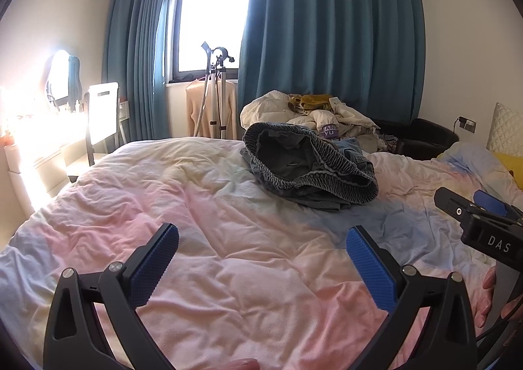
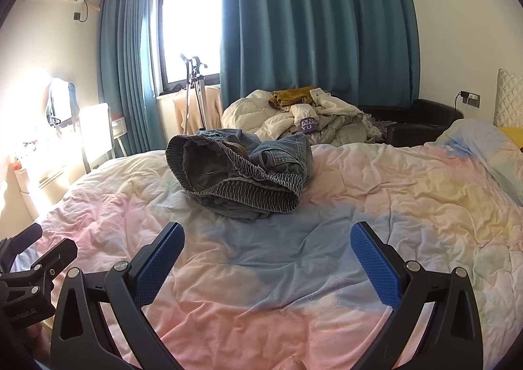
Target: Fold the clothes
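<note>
Both claws hang spread wide over the pastel pink-and-blue quilt point(image 2: 376, 180), gripping nothing: left gripper point(image 1: 261, 240), right gripper point(image 2: 267, 237). The crumpled grey-blue denim garment with a ruched elastic waistband point(image 1: 307, 167) sits bunched on the middle of the bed, well beyond both; its legs are buried under itself, possibly shorts. Far behind, a heap of cream and mustard laundry point(image 2: 304, 114) partly hides a black armchair point(image 2: 425, 121). Glare washes out the left side of the room.
</note>
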A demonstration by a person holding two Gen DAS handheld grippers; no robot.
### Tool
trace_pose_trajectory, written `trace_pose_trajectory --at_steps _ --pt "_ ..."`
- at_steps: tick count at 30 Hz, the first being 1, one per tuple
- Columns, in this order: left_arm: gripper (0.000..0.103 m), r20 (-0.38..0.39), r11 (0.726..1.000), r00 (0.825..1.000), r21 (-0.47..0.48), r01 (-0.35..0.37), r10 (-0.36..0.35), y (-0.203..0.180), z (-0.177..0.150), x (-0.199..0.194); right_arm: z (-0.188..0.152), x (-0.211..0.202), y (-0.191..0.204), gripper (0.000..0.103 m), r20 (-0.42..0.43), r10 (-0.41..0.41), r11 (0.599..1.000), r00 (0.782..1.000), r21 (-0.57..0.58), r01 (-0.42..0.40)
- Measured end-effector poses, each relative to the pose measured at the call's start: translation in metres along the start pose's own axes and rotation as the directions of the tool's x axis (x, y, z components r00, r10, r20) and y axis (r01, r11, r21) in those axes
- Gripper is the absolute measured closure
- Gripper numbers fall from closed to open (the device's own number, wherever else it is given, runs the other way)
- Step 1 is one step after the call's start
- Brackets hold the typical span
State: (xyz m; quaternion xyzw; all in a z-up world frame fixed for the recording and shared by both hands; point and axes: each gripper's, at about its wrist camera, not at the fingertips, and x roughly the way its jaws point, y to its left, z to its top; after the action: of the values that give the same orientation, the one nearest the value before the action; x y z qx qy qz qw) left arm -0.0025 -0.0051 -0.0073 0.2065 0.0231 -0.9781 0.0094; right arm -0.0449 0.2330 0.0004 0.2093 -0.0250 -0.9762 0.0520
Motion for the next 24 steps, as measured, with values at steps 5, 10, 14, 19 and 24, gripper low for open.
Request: trace_pose_trajectory --at_steps 5,10,14,19,24 --pt "0.000 0.003 1.000 1.000 0.000 0.022 -0.022 -0.002 0.001 -0.001 0.001 0.000 -0.001 0.000 0.003 0.002 1.000 1.000 -0.002 -0.002" --pt "0.000 -0.023 0.998 0.998 -0.013 0.059 -0.060 -0.003 0.001 0.004 0.001 0.000 -0.002 0.000 0.005 0.004 1.000 1.000 0.003 -0.004" --pt "0.000 -0.031 0.996 0.996 -0.024 0.084 -0.085 -0.003 0.001 0.006 0.001 0.001 -0.003 0.000 0.004 0.007 1.000 1.000 0.004 -0.007" --pt "0.000 -0.020 0.995 0.995 -0.025 0.098 -0.099 -0.007 0.002 0.004 0.001 -0.001 -0.005 0.000 0.010 0.011 1.000 1.000 0.013 -0.011" --pt "0.000 -0.047 0.994 0.993 0.001 0.105 -0.105 -0.012 0.002 0.008 0.003 -0.001 -0.007 0.000 0.010 0.018 0.999 1.000 0.026 -0.018"
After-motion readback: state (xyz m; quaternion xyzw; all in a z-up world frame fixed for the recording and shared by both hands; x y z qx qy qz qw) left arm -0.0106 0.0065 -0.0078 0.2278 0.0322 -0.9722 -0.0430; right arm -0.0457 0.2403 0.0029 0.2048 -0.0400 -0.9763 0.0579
